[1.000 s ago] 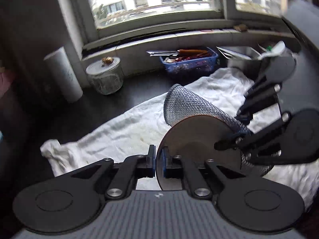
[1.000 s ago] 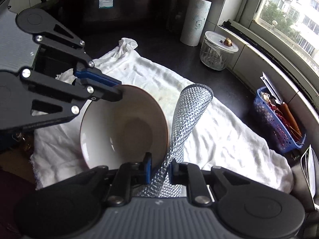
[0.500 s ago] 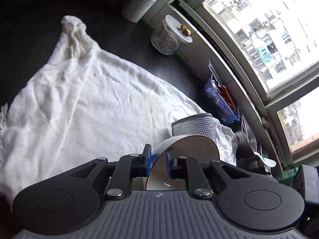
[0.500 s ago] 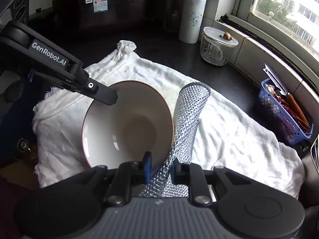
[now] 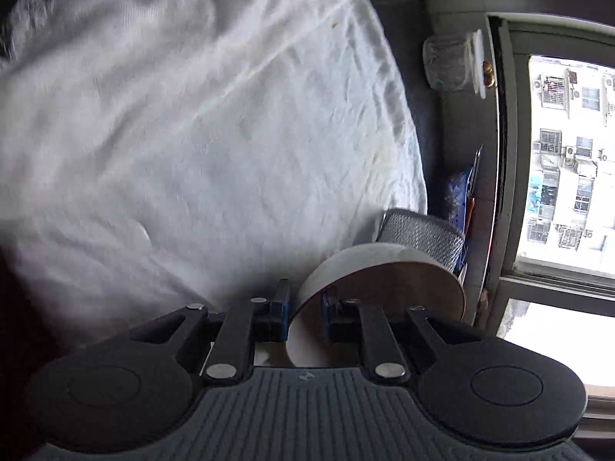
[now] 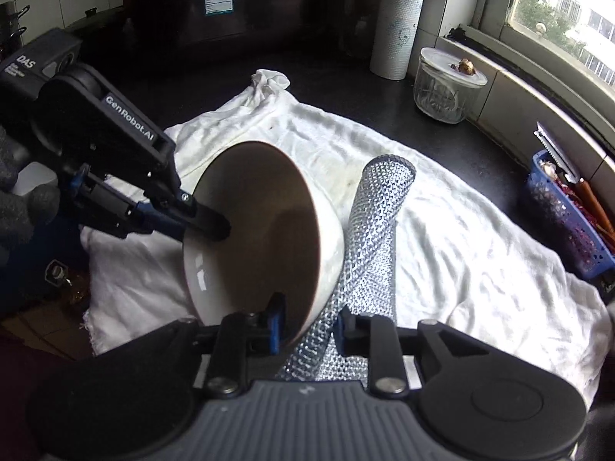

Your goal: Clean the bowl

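Note:
My left gripper (image 5: 305, 309) is shut on the rim of a bowl (image 5: 388, 288), white outside and brown-rimmed, and holds it tilted on edge above the white cloth (image 5: 200, 134). In the right wrist view the bowl (image 6: 265, 230) opens toward the camera, with the left gripper (image 6: 209, 226) clamped on its left rim. My right gripper (image 6: 309, 324) is shut on a silver mesh scouring cloth (image 6: 374, 230), which stands up against the bowl's right outer wall. The mesh also shows behind the bowl in the left wrist view (image 5: 423, 232).
A white cloth (image 6: 442, 230) covers the dark counter. A paper towel roll (image 6: 396, 30) and a lidded glass jar (image 6: 446, 84) stand near the window sill. A blue basket (image 6: 569, 215) with utensils sits at the right.
The left gripper has rolled the bowl further, so its opening now faces more sideways. The left view has swung round and blurred. The mesh cloth stays against the bowl's right side.

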